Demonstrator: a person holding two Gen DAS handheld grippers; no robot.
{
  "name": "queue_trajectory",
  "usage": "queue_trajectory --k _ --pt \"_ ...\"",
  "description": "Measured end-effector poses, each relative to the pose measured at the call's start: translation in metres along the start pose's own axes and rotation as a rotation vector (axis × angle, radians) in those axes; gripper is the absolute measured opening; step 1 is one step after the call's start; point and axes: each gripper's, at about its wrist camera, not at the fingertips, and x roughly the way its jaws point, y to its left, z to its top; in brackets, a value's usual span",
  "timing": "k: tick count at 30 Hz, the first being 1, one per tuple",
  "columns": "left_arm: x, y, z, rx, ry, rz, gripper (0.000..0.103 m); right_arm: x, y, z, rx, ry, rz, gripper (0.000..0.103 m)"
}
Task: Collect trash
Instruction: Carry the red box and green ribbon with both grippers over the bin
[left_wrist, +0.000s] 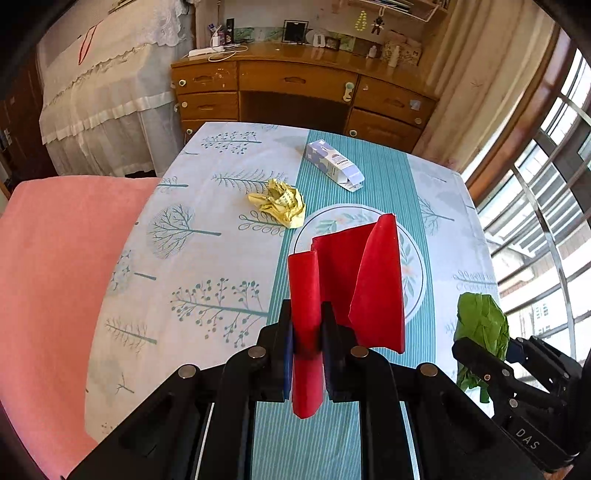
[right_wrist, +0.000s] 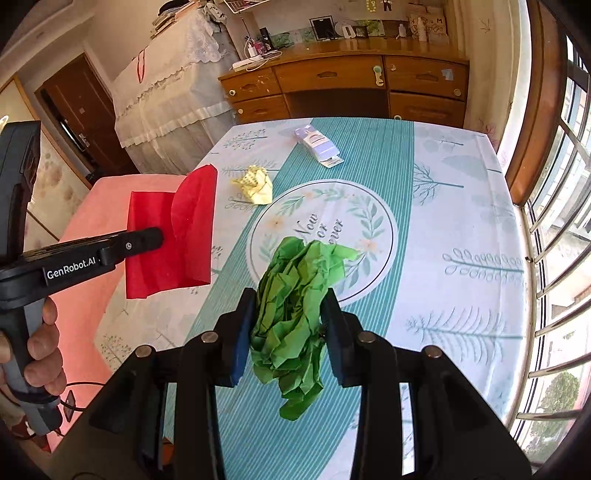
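Above the table (right_wrist: 461, 229), the left gripper (left_wrist: 308, 325) pinches 1 folded red paper (left_wrist: 354, 280), the right gripper (right_wrist: 288, 317) squeezes a crumpled green paper (right_wrist: 295, 302); both look light and soft, while the yellow wad (left_wrist: 280, 203) and carton (left_wrist: 332, 164) lie near the far edge.

- We see a table (left_wrist: 207, 266) under a pale cloth (left_wrist: 439, 184) printed with trees, a teal striped band down its middle.
- On the band sits a round wreath print (lettered "Now or never").
- A yellow paper wad (left_wrist: 279, 202) lies left of the band, just beyond the wreath.
- A small carton (left_wrist: 334, 164) lies on its side farther back, on the band, apart from the wad.
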Motion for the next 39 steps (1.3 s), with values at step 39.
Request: queue_trajectory --k 39 --pt "-0.142 0.083 -0.297 0.468 0.127 -0.232 0.013 -0.133 0.193 -0.292 0.301 0.031 -0.19 0.032"
